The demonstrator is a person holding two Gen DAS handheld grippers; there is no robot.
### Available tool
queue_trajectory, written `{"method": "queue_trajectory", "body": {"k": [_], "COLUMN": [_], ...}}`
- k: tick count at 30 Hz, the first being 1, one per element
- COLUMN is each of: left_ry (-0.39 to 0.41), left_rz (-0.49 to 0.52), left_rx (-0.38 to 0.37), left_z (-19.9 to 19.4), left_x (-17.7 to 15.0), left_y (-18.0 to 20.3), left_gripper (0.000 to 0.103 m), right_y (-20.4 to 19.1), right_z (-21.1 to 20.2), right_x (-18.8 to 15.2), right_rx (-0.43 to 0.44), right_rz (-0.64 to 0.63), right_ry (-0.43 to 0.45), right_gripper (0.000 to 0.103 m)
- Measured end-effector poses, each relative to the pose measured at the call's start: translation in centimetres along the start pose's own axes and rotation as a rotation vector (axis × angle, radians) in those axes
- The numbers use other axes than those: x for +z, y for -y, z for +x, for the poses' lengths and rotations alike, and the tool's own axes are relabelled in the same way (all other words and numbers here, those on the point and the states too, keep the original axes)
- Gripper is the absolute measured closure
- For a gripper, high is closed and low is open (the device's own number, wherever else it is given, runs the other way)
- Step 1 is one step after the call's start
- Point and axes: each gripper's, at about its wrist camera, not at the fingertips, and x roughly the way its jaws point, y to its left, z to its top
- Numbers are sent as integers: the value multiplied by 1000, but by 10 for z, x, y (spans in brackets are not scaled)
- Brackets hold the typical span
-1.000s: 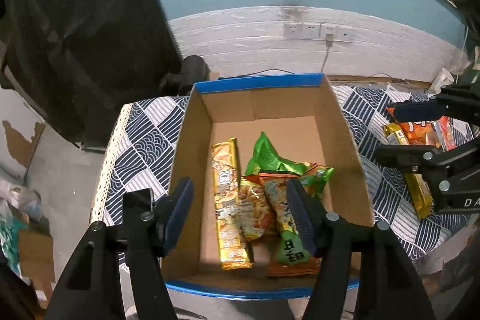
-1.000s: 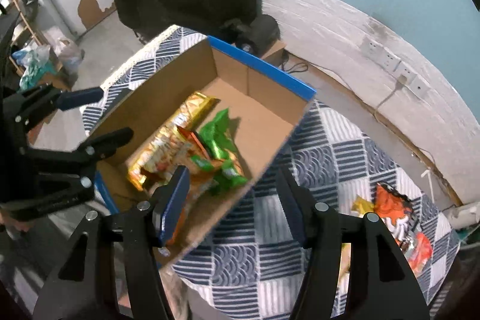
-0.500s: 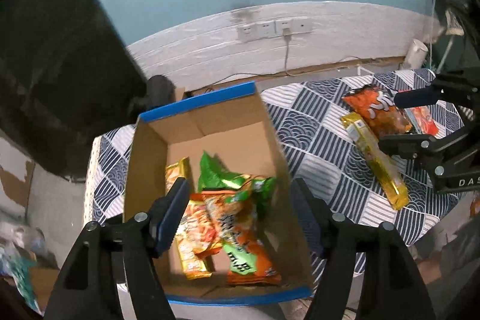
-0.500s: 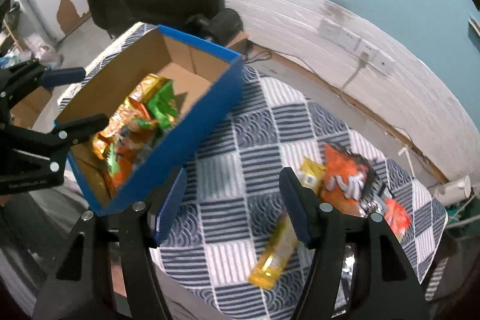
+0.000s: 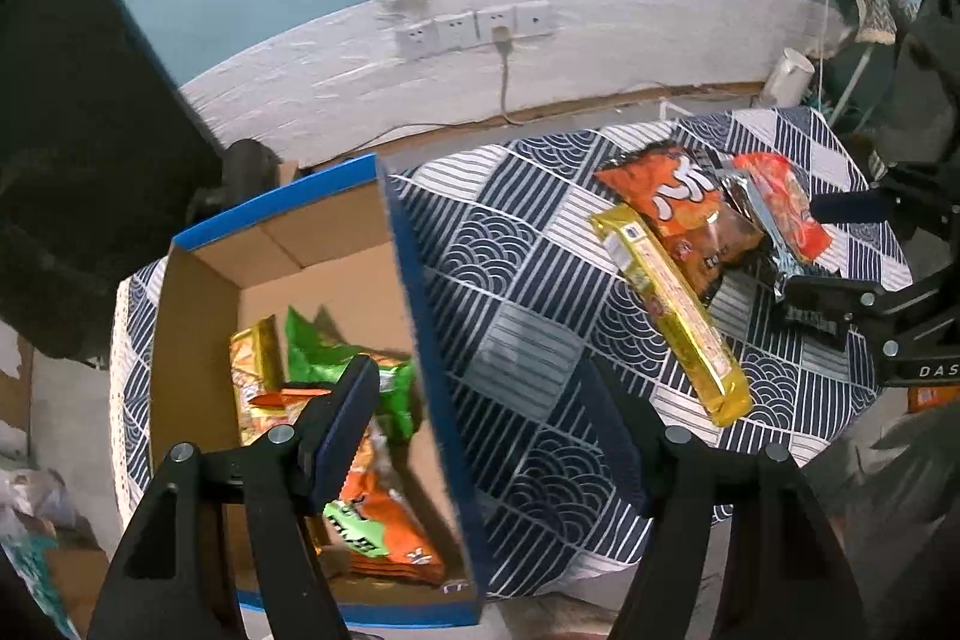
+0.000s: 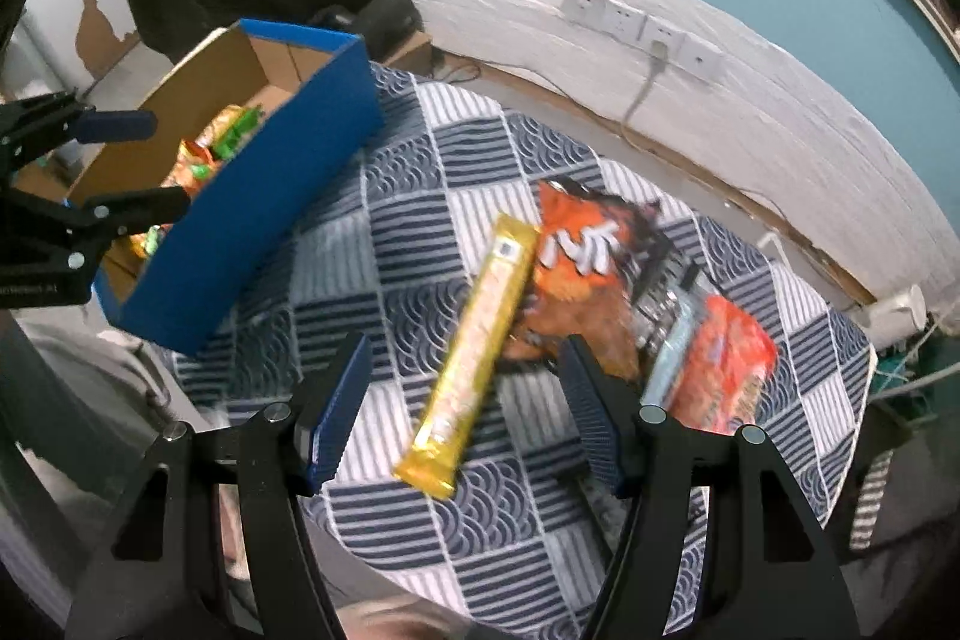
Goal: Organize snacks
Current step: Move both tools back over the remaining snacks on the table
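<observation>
Task status: partly complete. The blue cardboard box (image 5: 414, 316) stands at the left end of the counter (image 5: 528, 292), which is covered with a navy-and-white patterned cloth. The box holds several packets: a gold bar-shaped packet (image 5: 255, 364), a green packet (image 5: 312, 349) and an orange-and-green packet (image 5: 372, 520), overlapping one another on the box floor.

Three snacks remain loose on the counter. In the right wrist view, the long yellow packet (image 6: 474, 358) lies at 12 o'clock from the right gripper (image 6: 465, 409), running from 6 toward 12 o'clock. The orange chip bag (image 6: 576, 268) touches it on the 2 o'clock side, with the yellow packet's far end resting against it. The orange-red foil packet (image 6: 720, 358) lies at 3 o'clock, just beside the chip bag.

Gripper state: the right gripper's fingers are spread wide and hold nothing; the yellow packet appears between them. The left gripper (image 5: 480, 430) also has its fingers spread and empty, straddling the near right wall of the box.

Judgement: the yellow packet is the likely next pick.

Visibility limits:
- The left gripper's finger covers part of the box contents; the exact packet count cannot be determined.
- Motion blur makes packet print unreadable.
- The counter's near edge is cut off behind the gripper bodies.
</observation>
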Motion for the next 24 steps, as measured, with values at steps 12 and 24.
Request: {"method": "queue_trajectory", "body": {"k": [12, 24], "left_ry": [-74, -139], "left_rz": [92, 141], "left_rx": [-45, -72], "left_z": [32, 70], "left_x": [11, 20], "left_y": [58, 106], "left_gripper": [31, 30], "right_y": [51, 86], "right_z": [17, 53], "right_x": [-37, -69], "right_rx": [-54, -52], "right_rz": [40, 67], "right_ry": [-64, -145], "right_gripper": [38, 38]}}
